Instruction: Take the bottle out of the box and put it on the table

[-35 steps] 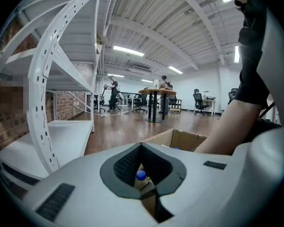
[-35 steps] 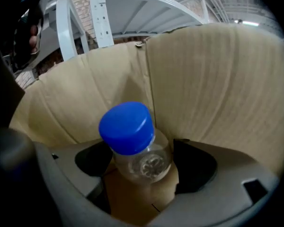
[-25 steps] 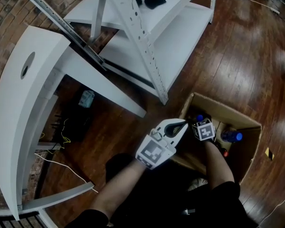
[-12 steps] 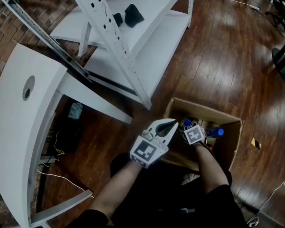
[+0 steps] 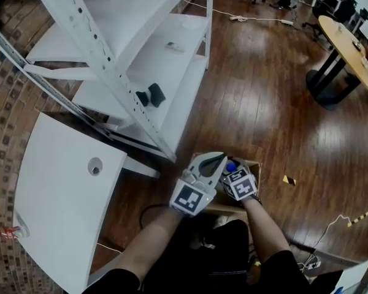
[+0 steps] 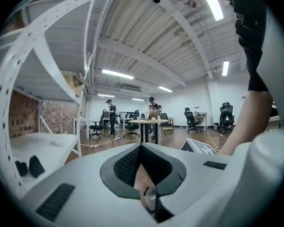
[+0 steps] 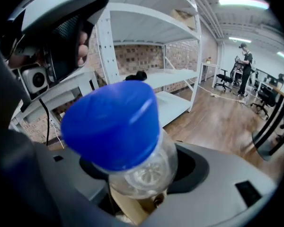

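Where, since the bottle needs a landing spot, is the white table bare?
The white table is bare nearly throughout, widest between its round hole and the near edge. Only a small red thing lies by its left edge. The shelf beside it is tighter: black items sit there, hemmed by slanting uprights.

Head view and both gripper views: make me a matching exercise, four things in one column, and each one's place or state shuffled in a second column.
Column one:
1. bottle
2. cardboard box
3. left gripper
4. white desk

Column two:
A. jaws together, nothing held
B. round hole in its top
C. on the wooden floor
D. between the jaws of the right gripper

Pairs: 1-D, 2-C, 3-A, 4-B.
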Demonstrator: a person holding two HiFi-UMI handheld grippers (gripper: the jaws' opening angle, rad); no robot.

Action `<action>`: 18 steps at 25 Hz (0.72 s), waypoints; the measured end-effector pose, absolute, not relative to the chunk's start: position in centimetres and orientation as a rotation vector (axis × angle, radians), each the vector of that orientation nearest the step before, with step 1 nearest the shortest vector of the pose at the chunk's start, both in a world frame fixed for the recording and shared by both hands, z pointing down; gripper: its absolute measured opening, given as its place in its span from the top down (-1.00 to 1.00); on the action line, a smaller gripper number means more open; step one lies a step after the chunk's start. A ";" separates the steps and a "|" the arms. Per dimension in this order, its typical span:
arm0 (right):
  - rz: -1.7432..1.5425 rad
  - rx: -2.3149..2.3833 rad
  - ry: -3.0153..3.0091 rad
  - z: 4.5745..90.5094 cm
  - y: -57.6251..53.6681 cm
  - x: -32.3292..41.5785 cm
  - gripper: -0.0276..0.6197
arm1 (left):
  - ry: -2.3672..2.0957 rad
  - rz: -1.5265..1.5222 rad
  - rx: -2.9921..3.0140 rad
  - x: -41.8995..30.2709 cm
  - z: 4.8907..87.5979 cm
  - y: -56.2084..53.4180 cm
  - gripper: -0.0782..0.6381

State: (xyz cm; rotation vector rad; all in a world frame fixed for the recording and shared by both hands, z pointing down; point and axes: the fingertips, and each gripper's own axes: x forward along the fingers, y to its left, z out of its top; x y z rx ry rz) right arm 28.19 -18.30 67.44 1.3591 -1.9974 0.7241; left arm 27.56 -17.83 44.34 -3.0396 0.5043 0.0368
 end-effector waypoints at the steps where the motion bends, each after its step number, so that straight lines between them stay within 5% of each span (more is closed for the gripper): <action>1: 0.723 1.369 -1.997 64.5 -17.8 28.3 -0.09 | 0.483 0.054 -3.036 27.8 41.4 -17.3 0.79; 8: 0.695 1.369 -2.053 48.2 -15.3 25.2 -0.09 | 0.526 0.122 -3.058 25.0 26.2 -16.4 0.79; 18: 0.564 1.208 -2.183 36.8 -12.8 15.6 -0.09 | 0.714 0.182 -3.002 16.2 17.5 -14.3 0.79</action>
